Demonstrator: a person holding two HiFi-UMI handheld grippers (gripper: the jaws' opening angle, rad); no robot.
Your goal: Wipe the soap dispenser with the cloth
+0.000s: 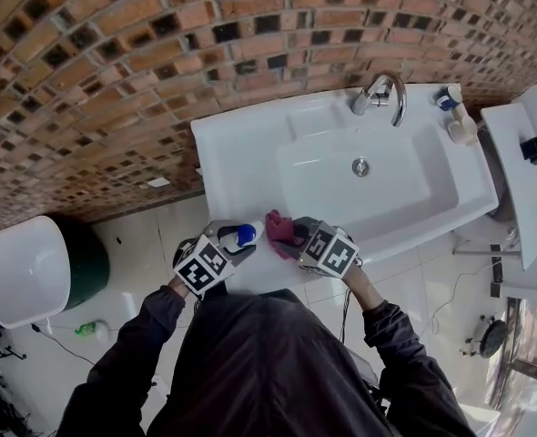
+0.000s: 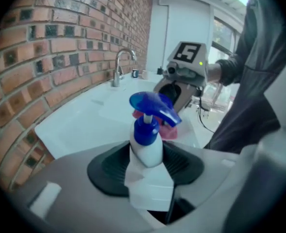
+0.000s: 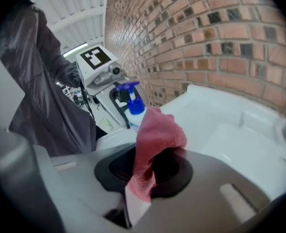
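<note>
The soap dispenser [image 2: 148,144], a white bottle with a blue pump head [image 1: 246,235], sits between the jaws of my left gripper [image 1: 237,238], which is shut on the bottle's body over the sink's front rim. In the right gripper view the soap dispenser [image 3: 134,108] shows just beyond the cloth. My right gripper [image 1: 291,235] is shut on a pink-red cloth [image 3: 155,144], bunched up and held right beside the dispenser; in the head view the cloth [image 1: 280,228] sits just right of the pump head. The same cloth [image 2: 168,130] peeks from behind the bottle in the left gripper view.
A white sink [image 1: 241,144] with a chrome tap [image 1: 384,94] stands against a brick wall [image 1: 114,71]. Two small bottles [image 1: 455,116] stand at its far right corner. A white basin [image 1: 23,267] lies on the tiled floor at left.
</note>
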